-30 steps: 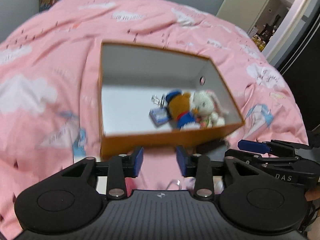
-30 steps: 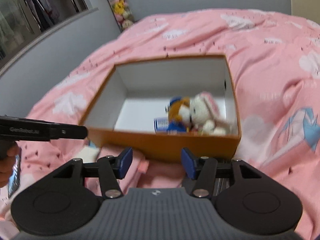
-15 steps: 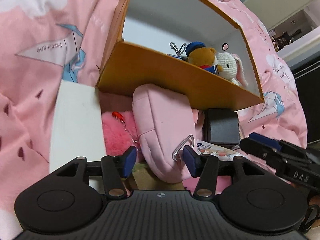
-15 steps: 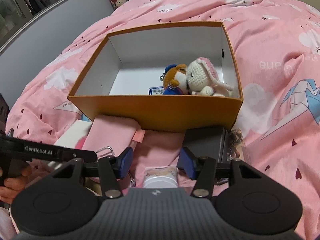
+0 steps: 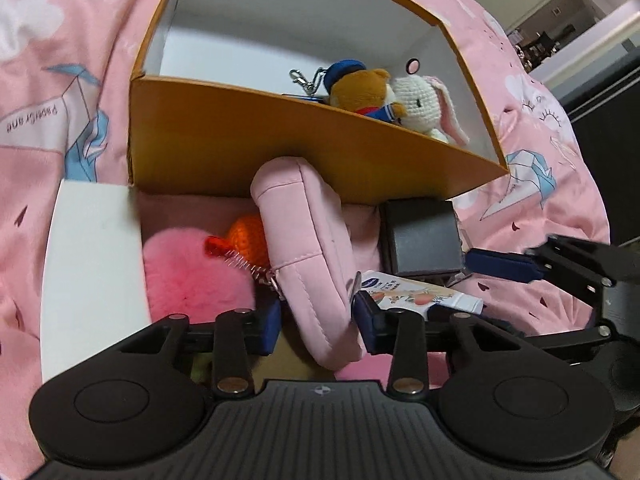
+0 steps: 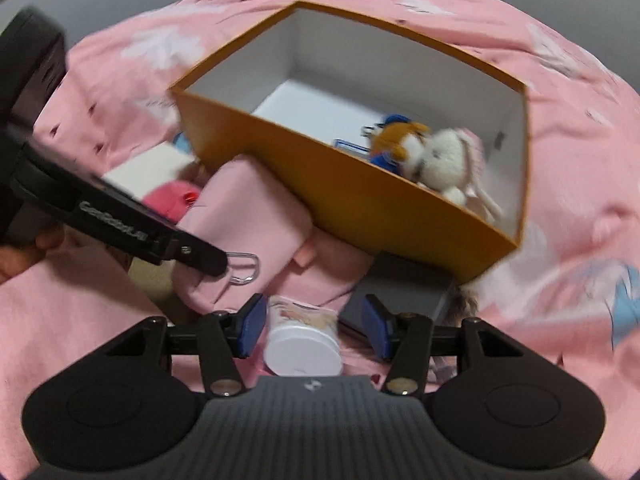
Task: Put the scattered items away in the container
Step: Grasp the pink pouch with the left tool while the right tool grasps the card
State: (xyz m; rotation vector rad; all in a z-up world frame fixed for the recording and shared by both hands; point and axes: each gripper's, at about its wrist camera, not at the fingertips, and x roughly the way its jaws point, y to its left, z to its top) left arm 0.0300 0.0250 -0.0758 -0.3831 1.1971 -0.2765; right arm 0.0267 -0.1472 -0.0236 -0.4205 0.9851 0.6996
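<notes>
Left wrist view: the left gripper (image 5: 316,326) has its jaws closing around the near end of a pink pouch (image 5: 308,256), which lies between the blue pads; the right pad looks to touch it, the left shows a small gap. The pouch leans against the front wall of the orange box (image 5: 248,148). Beside it lie a pink fluffy heart (image 5: 192,276), a dark box (image 5: 424,238) and a printed tube (image 5: 420,294). Inside the box sit a bear plush (image 5: 360,88) and a white rabbit plush (image 5: 424,104). Everything rests on a pink bedspread (image 5: 48,60), with a lit doorway (image 5: 560,20) at the upper right.

Right wrist view: the right gripper (image 6: 314,330) stands half open astride the tube's white cap (image 6: 302,354), pads clear of it. The view is blurred
</notes>
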